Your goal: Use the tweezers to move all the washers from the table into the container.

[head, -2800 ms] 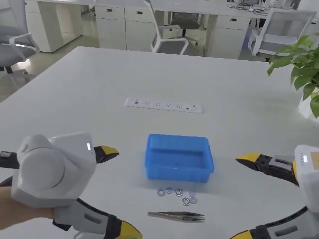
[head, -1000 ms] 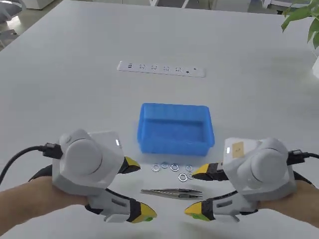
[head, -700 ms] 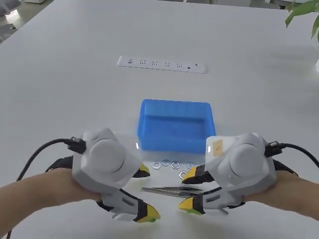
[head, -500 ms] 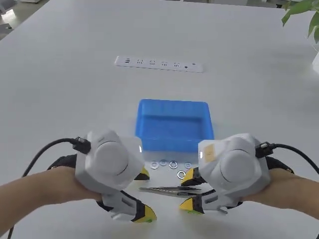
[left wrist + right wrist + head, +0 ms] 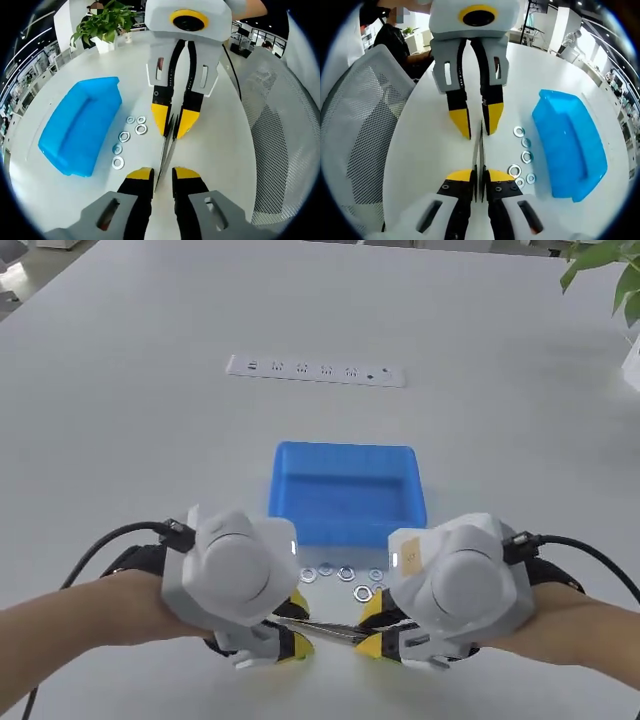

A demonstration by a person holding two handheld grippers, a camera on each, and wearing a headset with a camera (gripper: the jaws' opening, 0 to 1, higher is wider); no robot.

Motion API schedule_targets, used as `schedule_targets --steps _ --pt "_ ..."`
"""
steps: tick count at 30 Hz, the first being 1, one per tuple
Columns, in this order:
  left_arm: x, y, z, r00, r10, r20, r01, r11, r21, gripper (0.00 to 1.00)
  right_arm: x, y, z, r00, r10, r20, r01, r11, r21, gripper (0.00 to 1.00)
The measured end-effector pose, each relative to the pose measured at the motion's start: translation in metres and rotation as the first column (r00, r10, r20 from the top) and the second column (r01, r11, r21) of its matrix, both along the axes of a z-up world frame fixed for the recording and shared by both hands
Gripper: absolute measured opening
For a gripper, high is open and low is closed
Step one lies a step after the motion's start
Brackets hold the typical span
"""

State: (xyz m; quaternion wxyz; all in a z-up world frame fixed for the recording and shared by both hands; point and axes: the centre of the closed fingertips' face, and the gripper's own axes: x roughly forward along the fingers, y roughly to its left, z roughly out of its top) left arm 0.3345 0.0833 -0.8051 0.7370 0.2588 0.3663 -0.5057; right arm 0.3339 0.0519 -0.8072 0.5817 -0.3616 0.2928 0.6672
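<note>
Head view: the blue container (image 5: 345,490) sits empty, with the washers (image 5: 345,573) on the bench (image 5: 150,390) at its 6 o'clock. The right gripper (image 5: 372,626) has its fingers pinched on the tweezers (image 5: 330,630). The left gripper (image 5: 297,625) straddles the other end, fingers slightly apart.

Slim metal tweezers (image 5: 165,147) lie flat on the desk, one end between the left claw's (image 5: 163,172) jaws, the other between the right claw's (image 5: 479,174). Six silver washers (image 5: 345,575) lie scattered just beyond both claws, short of the upright blue rectangular container (image 5: 345,490).
</note>
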Motion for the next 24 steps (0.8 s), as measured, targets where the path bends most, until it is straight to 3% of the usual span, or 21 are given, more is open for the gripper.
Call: schedule_targets --steps 2,4,5,9,11,13,17,24 --pt "-0.001 -0.002 0.000 1.000 -0.011 0.000 0.011 1.000 0.006 0.10 -0.001 0.000 0.000 1.000 -0.010 -0.005 0.010 1.000 -0.004 0.11" --pt "-0.003 -0.003 0.000 0.996 -0.081 0.033 0.079 0.996 0.051 0.08 -0.001 0.000 0.000 1.000 0.003 0.011 -0.003 1.000 -0.006 0.11" --pt "-0.006 -0.004 -0.001 0.994 -0.104 0.032 0.102 0.993 0.061 0.07 -0.001 0.000 0.000 1.000 0.000 0.008 0.000 1.000 -0.005 0.10" --pt "-0.004 -0.004 0.000 0.997 -0.073 0.009 0.072 0.996 0.056 0.06 0.001 -0.001 0.000 1.000 -0.017 -0.004 0.017 1.000 0.006 0.09" --pt "-0.005 -0.004 0.000 0.989 -0.141 0.051 0.136 0.986 0.093 0.05 0.000 -0.001 0.000 1.000 0.002 0.006 -0.002 1.000 0.009 0.08" --pt "-0.011 -0.006 0.000 0.993 -0.118 0.029 0.114 0.988 0.103 0.05 -0.004 0.000 0.000 0.996 0.079 0.049 -0.079 0.997 -0.002 0.08" --pt "-0.017 -0.004 0.000 0.994 -0.107 -0.001 0.106 0.988 0.115 0.05 -0.013 -0.001 0.000 0.996 0.074 0.047 -0.075 0.997 0.021 0.08" --pt "-0.019 -0.005 0.013 0.995 -0.104 -0.004 0.104 0.990 0.098 0.05 -0.013 -0.001 0.002 0.990 0.093 0.110 -0.098 0.994 0.046 0.07"
